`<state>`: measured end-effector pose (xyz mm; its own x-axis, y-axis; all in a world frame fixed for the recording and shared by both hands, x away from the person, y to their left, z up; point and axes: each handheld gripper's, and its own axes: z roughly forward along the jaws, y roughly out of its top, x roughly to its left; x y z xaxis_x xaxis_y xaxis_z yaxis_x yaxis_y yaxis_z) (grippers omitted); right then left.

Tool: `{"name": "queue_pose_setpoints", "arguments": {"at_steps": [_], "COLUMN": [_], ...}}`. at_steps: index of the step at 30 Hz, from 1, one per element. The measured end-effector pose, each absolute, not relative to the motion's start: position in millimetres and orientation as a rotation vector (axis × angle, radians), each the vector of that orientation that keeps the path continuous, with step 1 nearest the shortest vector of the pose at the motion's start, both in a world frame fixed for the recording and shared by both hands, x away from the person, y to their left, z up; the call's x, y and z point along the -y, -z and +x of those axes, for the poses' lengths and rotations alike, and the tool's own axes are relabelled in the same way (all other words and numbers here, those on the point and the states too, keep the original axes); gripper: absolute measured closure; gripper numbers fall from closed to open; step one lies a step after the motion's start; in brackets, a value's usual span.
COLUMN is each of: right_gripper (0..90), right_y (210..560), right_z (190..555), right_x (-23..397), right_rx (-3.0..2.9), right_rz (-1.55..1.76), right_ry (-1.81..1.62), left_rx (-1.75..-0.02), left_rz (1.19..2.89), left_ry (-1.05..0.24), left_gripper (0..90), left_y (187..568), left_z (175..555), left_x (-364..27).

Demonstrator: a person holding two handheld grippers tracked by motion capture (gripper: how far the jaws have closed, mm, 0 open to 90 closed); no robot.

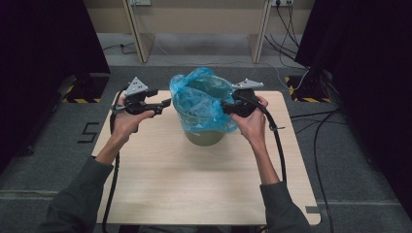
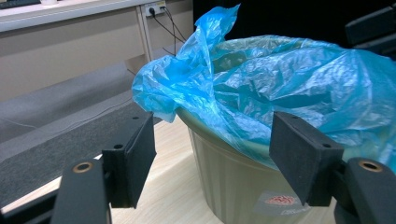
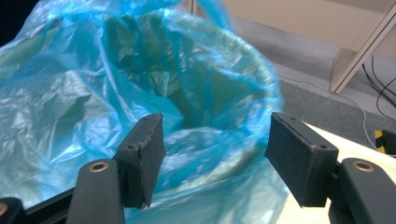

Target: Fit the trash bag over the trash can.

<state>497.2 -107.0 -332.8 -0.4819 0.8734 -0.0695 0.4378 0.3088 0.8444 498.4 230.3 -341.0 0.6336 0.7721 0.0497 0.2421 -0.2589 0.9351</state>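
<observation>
Blue translucent bag [image 1: 201, 99] w/ pale green ribbed bin [image 2: 233, 182]; light wood-grain table [image 1: 194, 184]; black grippers, grey plates.

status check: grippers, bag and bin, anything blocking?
Left gripper open beside bin, holding nothing. Right gripper open at bag edge, no grip. Bag draped loosely over rim. Nothing blocking.

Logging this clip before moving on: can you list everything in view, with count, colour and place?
bin: one, pale green, table centre
bag: one, blue, lining the bin, draped over its rim
table: one, light wood, on grey floor
desk: one, beige, behind the table
cables: several, black, on the floor at right
left hand-held gripper: one, black, left of the bin, jaws open, off the bag
right hand-held gripper: one, black, at the bin's right rim, jaws open around the bag edge
sleeves: two, grey-green, bottom edge
</observation>
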Motion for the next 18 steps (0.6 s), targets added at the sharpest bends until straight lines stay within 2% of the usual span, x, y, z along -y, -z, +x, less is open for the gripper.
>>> {"name": "queue_pose_setpoints", "arguments": {"at_steps": [2,7,10,18], "right_gripper": [34.6,36.4,34.0,32.5], "right_y": [338,344,340,318], "right_z": [500,505,500,460], "right_x": [105,107,112,113], "right_rx": [-2.068,-2.069,-2.039,-2.011], "right_rz": [1.170,1.171,1.183,1.087], "right_ry": [-1.075,-1.053,-1.094,-1.203], "left_rx": [-0.825,-0.848,-0.860,-0.891], "left_rz": [1.812,1.812,1.829,1.859], "left_ry": [-0.628,-0.631,-0.642,-0.659], "left_gripper": [31.0,30.5,29.5,28.9], "left_y": [341,338,337,333], "left_z": [504,520,532,558], "left_x": [-228,-222,-217,-207]}}
